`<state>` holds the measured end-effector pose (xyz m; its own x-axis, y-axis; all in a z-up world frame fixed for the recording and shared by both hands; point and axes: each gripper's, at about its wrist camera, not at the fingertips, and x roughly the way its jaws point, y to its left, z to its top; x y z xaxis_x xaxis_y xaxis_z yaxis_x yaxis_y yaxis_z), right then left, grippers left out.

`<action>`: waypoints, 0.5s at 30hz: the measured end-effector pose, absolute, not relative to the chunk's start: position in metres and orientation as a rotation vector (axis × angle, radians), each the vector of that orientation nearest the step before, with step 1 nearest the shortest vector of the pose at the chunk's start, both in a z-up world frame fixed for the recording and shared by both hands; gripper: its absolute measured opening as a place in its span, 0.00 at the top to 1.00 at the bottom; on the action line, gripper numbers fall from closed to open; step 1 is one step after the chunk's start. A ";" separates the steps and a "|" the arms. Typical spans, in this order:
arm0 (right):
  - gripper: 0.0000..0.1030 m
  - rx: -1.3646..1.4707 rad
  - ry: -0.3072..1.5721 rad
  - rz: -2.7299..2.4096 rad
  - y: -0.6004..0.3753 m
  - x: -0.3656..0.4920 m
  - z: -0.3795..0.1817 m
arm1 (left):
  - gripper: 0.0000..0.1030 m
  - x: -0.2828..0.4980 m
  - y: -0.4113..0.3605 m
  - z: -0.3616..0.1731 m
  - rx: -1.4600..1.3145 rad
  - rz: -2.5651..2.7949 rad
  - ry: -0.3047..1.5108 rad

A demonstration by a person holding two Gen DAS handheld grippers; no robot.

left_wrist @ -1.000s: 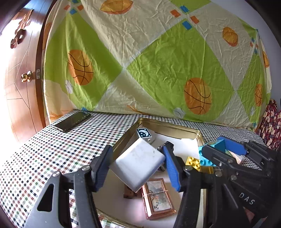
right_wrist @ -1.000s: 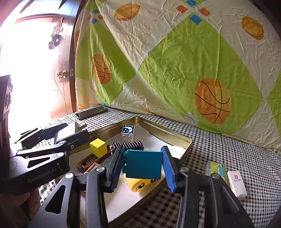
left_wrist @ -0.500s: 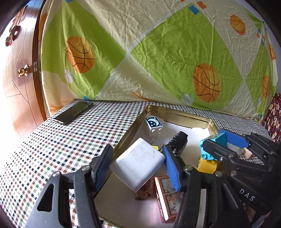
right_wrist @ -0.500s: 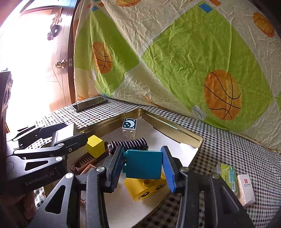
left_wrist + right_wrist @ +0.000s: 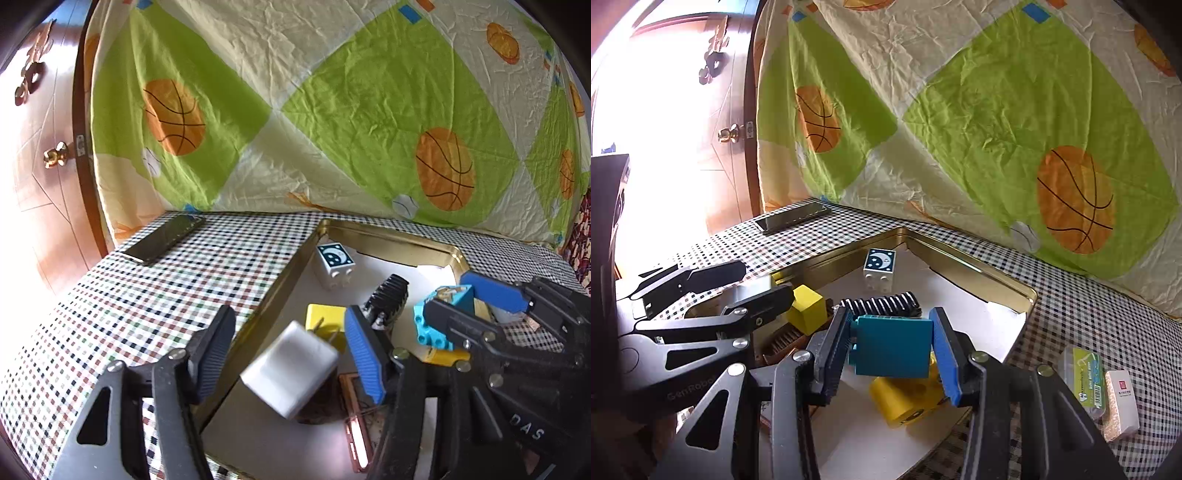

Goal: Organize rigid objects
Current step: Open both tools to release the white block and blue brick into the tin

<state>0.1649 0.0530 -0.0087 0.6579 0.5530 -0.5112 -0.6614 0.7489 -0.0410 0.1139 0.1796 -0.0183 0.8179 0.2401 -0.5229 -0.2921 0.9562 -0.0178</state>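
Released since a second ago, the white charger (image 5: 291,373) hangs blurred between the left claw's (image 5: 291,354) opening jaws, touching neither, above the gold tray (image 5: 388,240). The right claw (image 5: 892,350) is opening too; its pads barely flank the teal block (image 5: 892,349) over the half-hidden yellow block (image 5: 905,400).

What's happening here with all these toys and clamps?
A person is sorting small objects into a shallow gold metal tray on a checkered tablecloth, with a handheld gripper in each hand. The left gripper is opening, and the white plug charger looks free between its fingers. The right gripper is opening around a teal toy block above a yellow one.
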 end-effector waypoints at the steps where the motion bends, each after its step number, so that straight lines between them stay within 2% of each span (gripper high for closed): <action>1: 0.44 -0.233 0.487 0.685 0.052 0.163 -0.008 | 0.26 0.112 0.181 -0.017 -0.096 0.302 0.532; 2: 0.41 -0.227 0.475 0.679 0.049 0.162 -0.006 | 0.21 0.110 0.182 -0.015 -0.098 0.306 0.526; 4: 0.29 -0.201 0.456 0.672 0.041 0.160 -0.003 | 0.12 0.106 0.184 -0.011 -0.110 0.310 0.511; 6: 0.25 -0.180 0.435 0.662 0.030 0.157 0.002 | 0.01 0.101 0.182 -0.006 -0.109 0.322 0.481; 15: 0.24 -0.181 0.413 0.536 -0.043 0.164 0.007 | 0.01 0.102 0.123 0.010 -0.069 0.222 0.439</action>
<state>0.1641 -0.0433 0.0069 0.7803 0.4570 -0.4268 -0.5287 0.8467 -0.0600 0.1023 0.1228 0.0100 0.8813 0.1983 -0.4290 -0.2278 0.9735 -0.0179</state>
